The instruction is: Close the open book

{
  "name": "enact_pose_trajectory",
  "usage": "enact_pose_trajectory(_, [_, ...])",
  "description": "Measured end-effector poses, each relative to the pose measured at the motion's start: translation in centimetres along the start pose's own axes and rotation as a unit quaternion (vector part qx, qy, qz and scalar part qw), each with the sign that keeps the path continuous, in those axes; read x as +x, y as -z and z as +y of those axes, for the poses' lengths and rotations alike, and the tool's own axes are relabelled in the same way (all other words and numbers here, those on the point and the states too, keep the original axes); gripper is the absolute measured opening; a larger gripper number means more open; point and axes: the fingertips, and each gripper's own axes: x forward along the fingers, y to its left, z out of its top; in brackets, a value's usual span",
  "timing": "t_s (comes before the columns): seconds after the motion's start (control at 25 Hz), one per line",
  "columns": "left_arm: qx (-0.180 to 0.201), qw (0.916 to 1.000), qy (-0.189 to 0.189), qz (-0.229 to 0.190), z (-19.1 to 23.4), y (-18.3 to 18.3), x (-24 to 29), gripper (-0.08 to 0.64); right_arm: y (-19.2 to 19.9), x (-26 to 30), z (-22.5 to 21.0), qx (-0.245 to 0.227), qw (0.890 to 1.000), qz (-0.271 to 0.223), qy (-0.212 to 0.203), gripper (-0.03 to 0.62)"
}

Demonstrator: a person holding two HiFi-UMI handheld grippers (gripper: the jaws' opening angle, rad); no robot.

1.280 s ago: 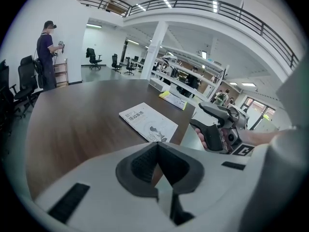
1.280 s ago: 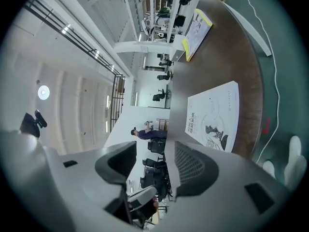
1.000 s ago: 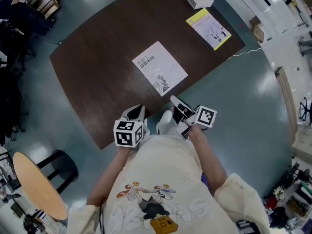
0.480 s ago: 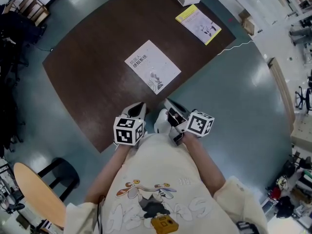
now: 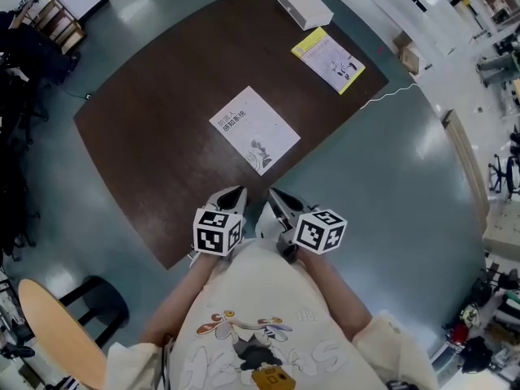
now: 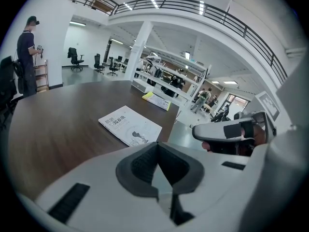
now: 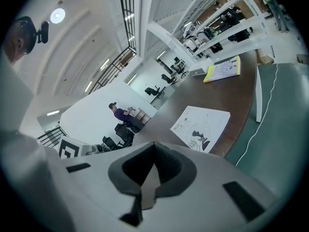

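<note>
- dark brown wooden worktop (image 5: 154, 136): four-sided with rounded corners, standing on a teal floor.
- closed white paperback book (image 5: 254, 130): lies flat and cover up, close to the middle of the worktop's near edge. It is just beyond both grippers and touches neither. The cover print and small drawing are too fine to read.
- yellow-bordered booklet (image 5: 327, 58): lies flat by the worktop's right corner, well apart from the book.
- white rectangular box (image 5: 303, 5): sits at the far right edge, beyond the booklet and not touching it.
- left gripper (image 6: 157, 145): jaws pressed together with nothing between them, held at the near edge. Its marker cube hides the hand.
- right gripper (image 7: 154, 146): jaws clenched together and empty, held beside the left gripper. The hand is likewise hidden.
- round tan seat (image 5: 57, 323): cut off by the frame's lower left edge.
</note>
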Motion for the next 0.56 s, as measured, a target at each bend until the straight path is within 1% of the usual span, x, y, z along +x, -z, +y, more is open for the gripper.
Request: enact_pose_trajectory(0.56, [0.000, 1.0000, 0.000, -0.004, 0.6, -0.5, -1.5, 0.006, 0.7, 0.0, 0.7, -0.013, 1.000, 0.013, 0.023, 0.006])
